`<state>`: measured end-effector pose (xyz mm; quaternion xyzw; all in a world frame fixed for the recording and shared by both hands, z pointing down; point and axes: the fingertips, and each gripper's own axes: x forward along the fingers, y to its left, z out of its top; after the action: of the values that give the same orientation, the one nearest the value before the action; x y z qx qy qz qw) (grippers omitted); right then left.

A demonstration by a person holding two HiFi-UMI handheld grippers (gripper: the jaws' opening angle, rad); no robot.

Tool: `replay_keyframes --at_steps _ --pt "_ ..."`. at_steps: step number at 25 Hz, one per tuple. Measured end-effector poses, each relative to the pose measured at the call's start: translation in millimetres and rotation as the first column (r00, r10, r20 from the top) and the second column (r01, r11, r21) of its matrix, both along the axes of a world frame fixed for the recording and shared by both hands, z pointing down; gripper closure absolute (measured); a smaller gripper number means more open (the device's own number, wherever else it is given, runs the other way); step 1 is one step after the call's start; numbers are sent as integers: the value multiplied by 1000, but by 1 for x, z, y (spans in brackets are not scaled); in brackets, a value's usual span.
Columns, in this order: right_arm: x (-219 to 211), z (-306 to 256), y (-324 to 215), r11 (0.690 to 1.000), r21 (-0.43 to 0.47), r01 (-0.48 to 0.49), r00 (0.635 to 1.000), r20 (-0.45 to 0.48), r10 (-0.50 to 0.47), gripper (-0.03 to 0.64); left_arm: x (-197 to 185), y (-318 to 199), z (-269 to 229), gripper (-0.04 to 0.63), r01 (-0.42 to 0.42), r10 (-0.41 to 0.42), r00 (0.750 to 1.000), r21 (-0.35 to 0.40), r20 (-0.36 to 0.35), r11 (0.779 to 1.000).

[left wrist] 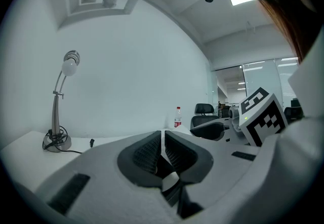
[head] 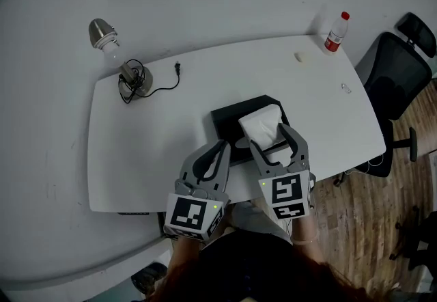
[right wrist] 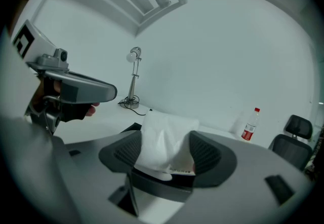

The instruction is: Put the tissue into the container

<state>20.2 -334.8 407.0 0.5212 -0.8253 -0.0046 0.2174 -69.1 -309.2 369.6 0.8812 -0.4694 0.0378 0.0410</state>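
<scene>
Closest to the head camera are the 2 marker cubes [head: 194, 215] at the backs of the grippers, both held low over the near edge of the table [head: 157, 150] so the jaws reach forward to the work. The right gripper [head: 274, 140] is clamped on the tissue [head: 259, 123]: its own view shows the white, soft pack bulging up between the 2 ribbed pads [right wrist: 205, 154], squeezed at its sides, which probably keeps it from slipping while it is carried. From above, the tissue sits over the black container [head: 229, 119], covering much of its right half; whether it already touches the floor of the container or hangs just above it cannot be told. By that placement, the job looks late: the pack seems lined up for lowering and letting go, not yet freed. The left gripper [head: 223, 147] is closed with nothing between its jaws, its tip just beside the container's near left edge, apparently parked there to stay out of the way or to steady the container if it shifts. Well apart at the far side stand a lamp [head: 130, 78] on the left and a bottle [head: 334, 33] on the right, neither in the path.
</scene>
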Motion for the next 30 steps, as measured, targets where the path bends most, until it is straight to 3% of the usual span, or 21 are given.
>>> replay_keyframes --at_steps 30 --pt "4 55 -23 974 -225 -27 999 -35 20 301 7 -35 25 555 -7 6 1000 -64 -15 998"
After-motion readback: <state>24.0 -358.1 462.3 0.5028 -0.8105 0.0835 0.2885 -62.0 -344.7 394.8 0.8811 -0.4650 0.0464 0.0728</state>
